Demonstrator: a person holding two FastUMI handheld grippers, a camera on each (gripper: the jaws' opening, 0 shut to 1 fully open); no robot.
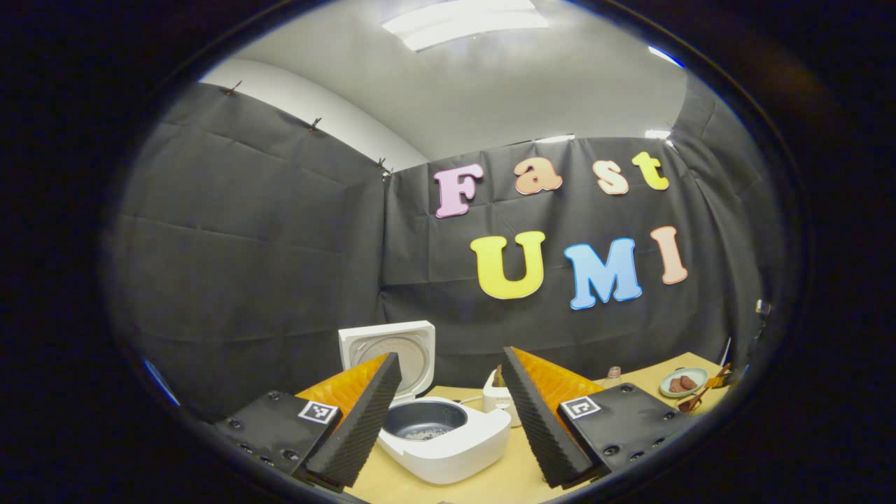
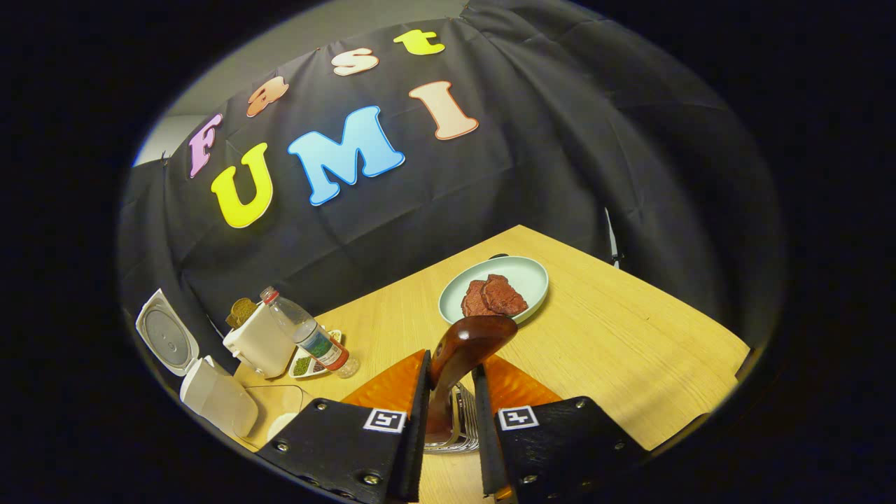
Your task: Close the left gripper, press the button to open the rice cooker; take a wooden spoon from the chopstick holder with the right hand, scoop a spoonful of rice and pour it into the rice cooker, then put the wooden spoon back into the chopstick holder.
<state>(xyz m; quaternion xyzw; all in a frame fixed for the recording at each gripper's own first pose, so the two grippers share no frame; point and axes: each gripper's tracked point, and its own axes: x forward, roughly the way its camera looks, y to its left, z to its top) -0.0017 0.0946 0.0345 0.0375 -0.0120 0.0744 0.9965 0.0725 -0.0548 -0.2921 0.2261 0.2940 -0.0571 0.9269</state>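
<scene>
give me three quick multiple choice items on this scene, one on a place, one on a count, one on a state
1. Where is the plate?
A. on the table
B. inside the cooker
C. on the floor

2. How many pieces of meat lie on it?
A. two
B. five
C. none

3. How is the rice cooker?
A. lid open
B. lid shut
C. upside down

Answers:
1 A, it sits on the wooden table.
2 A, two reddish pieces.
3 A, the lid stands upright, showing the inner pot.
</scene>
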